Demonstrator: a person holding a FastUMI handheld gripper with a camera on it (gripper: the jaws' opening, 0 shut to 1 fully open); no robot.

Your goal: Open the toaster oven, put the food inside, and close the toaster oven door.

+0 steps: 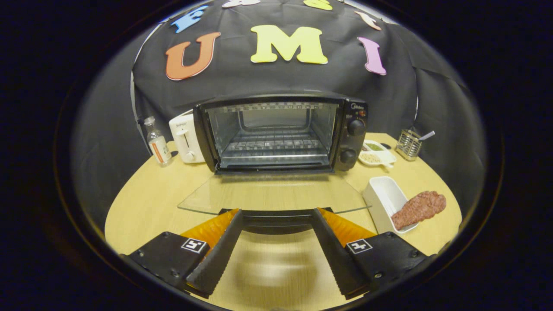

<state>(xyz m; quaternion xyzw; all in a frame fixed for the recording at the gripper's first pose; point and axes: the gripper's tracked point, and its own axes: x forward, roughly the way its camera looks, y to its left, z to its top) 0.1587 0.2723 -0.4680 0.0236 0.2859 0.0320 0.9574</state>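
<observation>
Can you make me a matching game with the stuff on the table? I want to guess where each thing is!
Things:
1. toaster oven door
2. meat
3. small bottle
4. claw

Places or states:
A. lying half in the white dish, to the right of the oven
B. folded down flat, open
C. open, its two fingers at the door's handle
D. standing left of the white toaster

Pairs: 1-B, 2-A, 3-D, 4-C
</observation>
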